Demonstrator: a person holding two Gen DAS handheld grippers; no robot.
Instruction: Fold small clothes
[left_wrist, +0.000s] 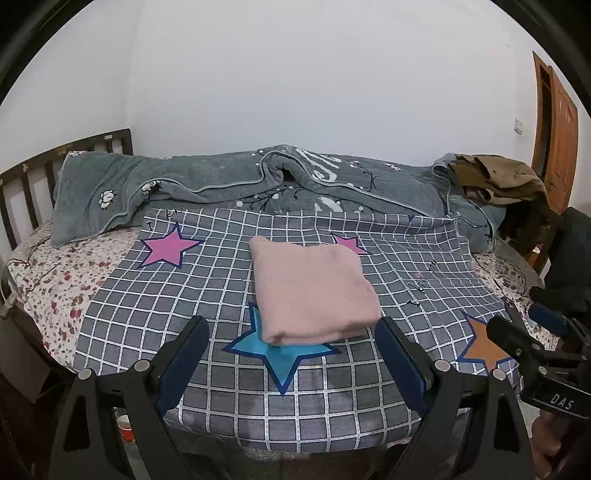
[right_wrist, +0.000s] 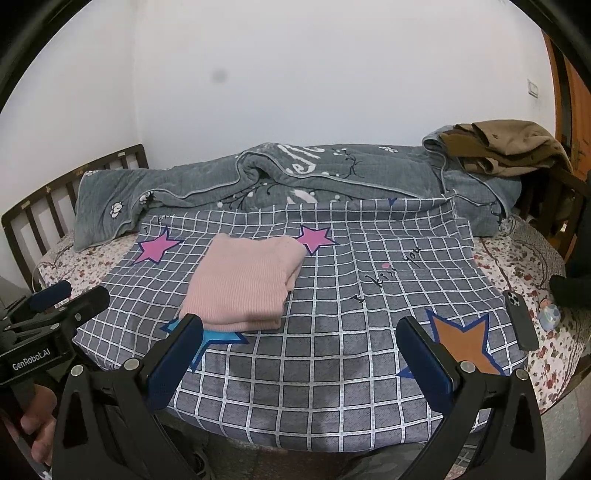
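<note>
Left wrist view showed the pink garment (left_wrist: 314, 288) already folded mid-frame on the bed (left_wrist: 59, 280), both tools (left_wrist: 291, 343) (right_wrist: 299, 343) wide and empty, so fetching another piece seemed next.

A bed (right_wrist: 524, 251) with a dark slatted headboard (right_wrist: 55, 206) carries everything, its floral sheet showing at both sides. A grey checked cloth (right_wrist: 332, 350) with coloured stars lies spread over it. On that cloth sits a folded pink garment (right_wrist: 243, 280) — its near edge over a blue star. A rumpled grey quilt (right_wrist: 258, 177) runs along the far side, with brown clothes (right_wrist: 506, 147) heaped on its right end. A dark phone (right_wrist: 519, 319) lies on the sheet — just beside the cloth's right edge.
</note>
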